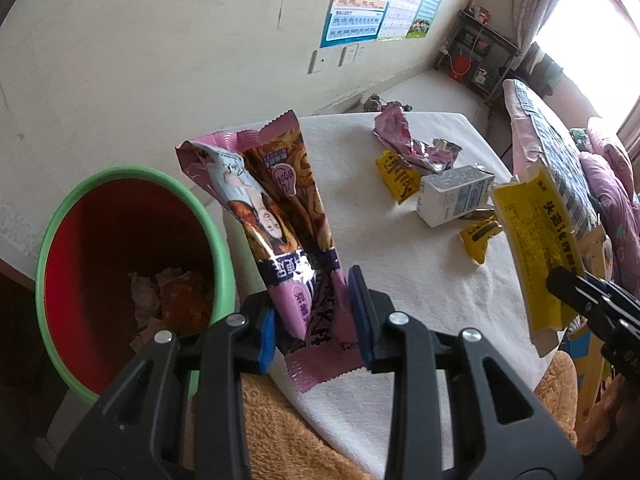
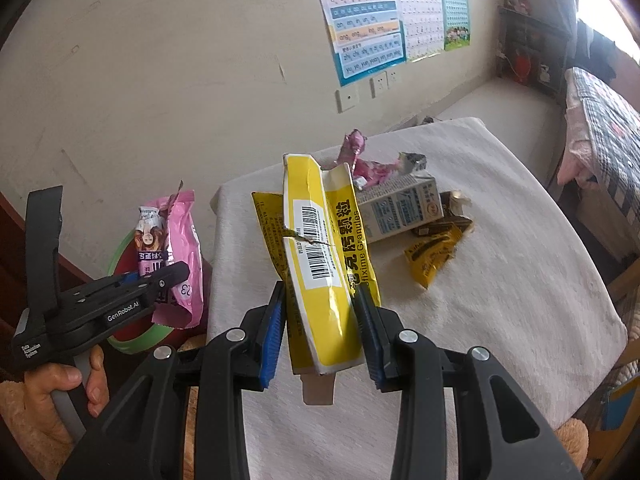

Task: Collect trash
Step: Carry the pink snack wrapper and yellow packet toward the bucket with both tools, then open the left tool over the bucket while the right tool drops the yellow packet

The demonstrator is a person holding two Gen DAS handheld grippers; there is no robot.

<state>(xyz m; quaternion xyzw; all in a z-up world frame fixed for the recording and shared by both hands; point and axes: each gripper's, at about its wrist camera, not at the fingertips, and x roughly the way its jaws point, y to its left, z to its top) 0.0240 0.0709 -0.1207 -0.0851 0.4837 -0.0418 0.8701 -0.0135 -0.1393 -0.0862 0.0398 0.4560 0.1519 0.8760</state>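
Blue pads of the left gripper (image 1: 316,322) pinch the pink wrapper (image 1: 280,216) near its lower end, holding it upright just beside the bin (image 1: 132,272). The right gripper (image 2: 320,332) clamps the yellow box (image 2: 316,264), torn across its barcode, above the white cloth (image 2: 500,300).

To finish well, I'd carry each piece fully over the bin's green rim before letting go; the long wrapper could catch the rim and tip out. More trash lies on the cloth: a carton (image 2: 400,208), yellow sachets (image 2: 434,256), and crumpled pink foil (image 2: 368,166).

The box reads "Granules" beside Chinese characters; the left gripper's body reads "GenRobot.AI". The carton's print seems too small to read.
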